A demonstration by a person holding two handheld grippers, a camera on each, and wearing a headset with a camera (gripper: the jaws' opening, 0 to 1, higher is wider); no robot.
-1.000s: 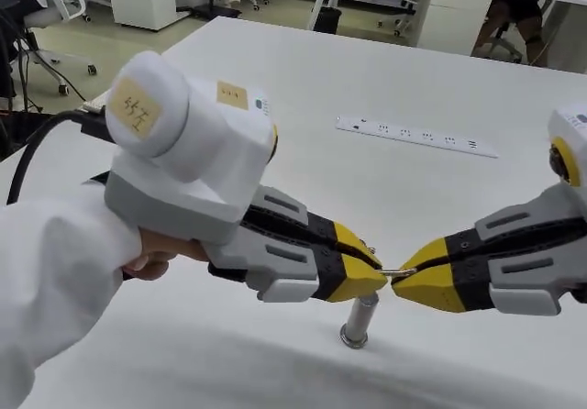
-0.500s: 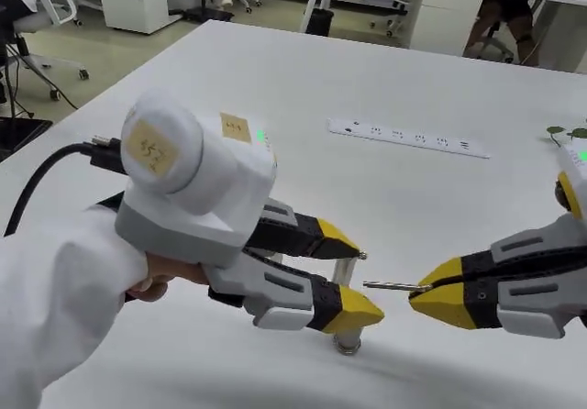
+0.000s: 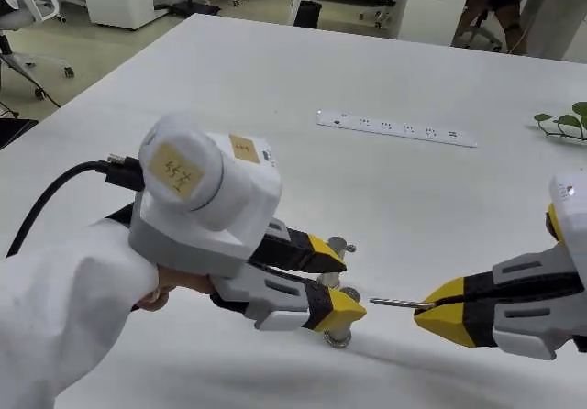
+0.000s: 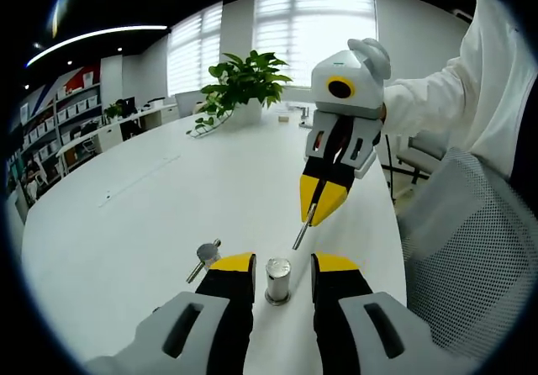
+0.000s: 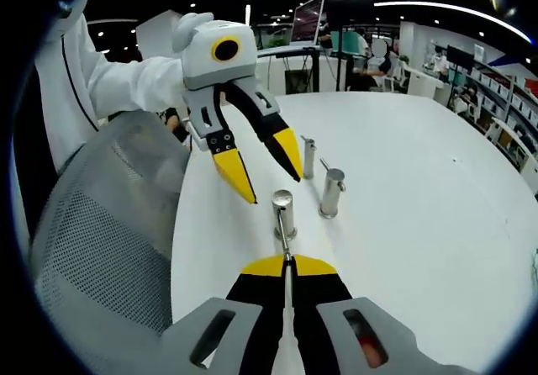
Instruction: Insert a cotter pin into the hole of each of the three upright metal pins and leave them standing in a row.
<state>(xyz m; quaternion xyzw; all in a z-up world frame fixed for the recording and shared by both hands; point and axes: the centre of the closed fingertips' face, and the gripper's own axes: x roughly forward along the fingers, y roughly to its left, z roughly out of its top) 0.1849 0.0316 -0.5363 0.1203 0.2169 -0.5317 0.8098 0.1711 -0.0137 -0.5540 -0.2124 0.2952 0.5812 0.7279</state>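
Observation:
Three upright metal pins stand close together: the nearest pin (image 5: pixel 283 211), a second pin (image 5: pixel 332 192) and a third pin (image 5: pixel 309 156) further back. My left gripper (image 3: pixel 355 282) is open, its jaws on either side of the nearest pin (image 4: pixel 278 279) without touching it. My right gripper (image 3: pixel 420 306) is shut on a thin cotter pin (image 3: pixel 393 303) that points at the nearest pin (image 3: pixel 336 334) from a short gap away. In the right gripper view the cotter pin (image 5: pixel 286 249) runs from my right gripper (image 5: pixel 287 264) toward that pin's top.
A white power strip (image 3: pixel 394 129) lies further back on the white table (image 3: pixel 229 79). A potted plant (image 4: pixel 244 81) stands at the table's far right edge. A mesh chair back (image 5: pixel 101 249) is close beside the near table edge.
The left gripper, shut beside the right's tips on the cotter pin a second ago, has opened and dropped around the nearest metal pin. The right gripper keeps the cotter pin, now lower.

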